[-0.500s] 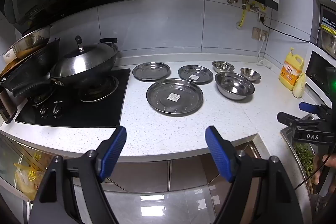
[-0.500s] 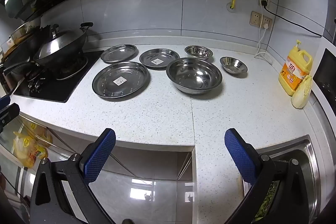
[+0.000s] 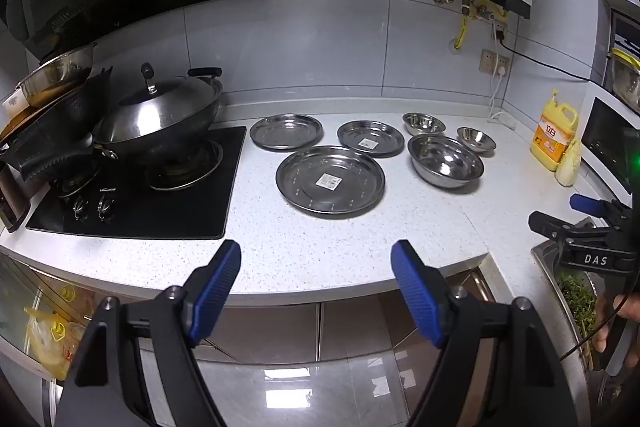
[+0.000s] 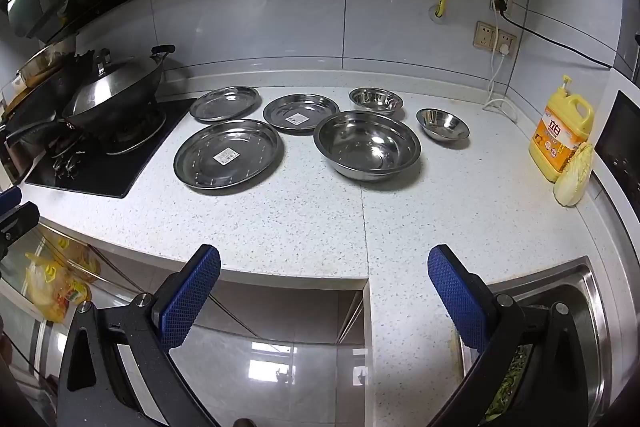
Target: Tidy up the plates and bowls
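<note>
Three shiny steel plates point(image 4: 229, 155) and three round steel bowls point(image 4: 367, 145) sit spread out on the white speckled counter point(image 4: 280, 223). Probably light, stiff, slippery, so I'd pinch a rim. Left hand-held gripper point(image 3: 316, 281) and right hand-held gripper point(image 4: 324, 281) both gape wide, empty, well short of them.

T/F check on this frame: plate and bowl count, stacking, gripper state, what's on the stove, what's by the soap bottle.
1. Three plates and three bowls sit on the counter. True.
2. The big bowl is stacked inside the big plate. False: they sit side by side, apart.
3. Both the left gripper and the right gripper are open and empty. True.
4. The wok on the stove has no lid. False: a lid covers it.
5. A cabbage leans by the yellow soap bottle. True.
</note>
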Demonstrator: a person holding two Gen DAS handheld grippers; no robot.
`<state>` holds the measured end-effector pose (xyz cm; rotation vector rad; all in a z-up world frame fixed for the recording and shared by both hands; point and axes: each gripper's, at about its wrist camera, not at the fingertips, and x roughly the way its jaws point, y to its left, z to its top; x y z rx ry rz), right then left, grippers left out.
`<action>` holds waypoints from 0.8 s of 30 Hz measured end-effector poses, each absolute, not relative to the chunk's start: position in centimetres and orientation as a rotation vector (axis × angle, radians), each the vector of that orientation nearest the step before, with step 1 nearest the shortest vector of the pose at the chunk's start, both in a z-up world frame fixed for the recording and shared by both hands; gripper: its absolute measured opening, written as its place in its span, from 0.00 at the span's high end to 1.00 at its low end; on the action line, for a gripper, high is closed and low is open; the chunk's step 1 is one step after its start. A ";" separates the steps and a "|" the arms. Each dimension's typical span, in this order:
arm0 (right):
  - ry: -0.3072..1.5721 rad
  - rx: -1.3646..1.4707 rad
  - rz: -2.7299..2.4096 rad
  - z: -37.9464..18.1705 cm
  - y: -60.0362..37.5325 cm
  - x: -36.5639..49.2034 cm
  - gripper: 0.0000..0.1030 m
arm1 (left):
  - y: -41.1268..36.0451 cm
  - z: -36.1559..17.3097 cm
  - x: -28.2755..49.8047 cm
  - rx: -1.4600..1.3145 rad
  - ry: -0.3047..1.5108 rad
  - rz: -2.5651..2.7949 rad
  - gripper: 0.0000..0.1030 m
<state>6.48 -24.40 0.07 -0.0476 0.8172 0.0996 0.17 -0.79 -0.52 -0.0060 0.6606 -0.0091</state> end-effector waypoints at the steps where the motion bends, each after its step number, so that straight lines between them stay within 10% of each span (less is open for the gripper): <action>1: 0.818 -0.046 0.100 -0.1 -24.5 6.5 0.01 | -0.7 -0.6 0.2 -0.008 0.662 -0.009 0.25; 24: 0.815 -0.041 0.089 0.1 -24.6 6.8 0.01 | 0.3 -0.8 0.6 -0.018 0.678 -0.010 0.25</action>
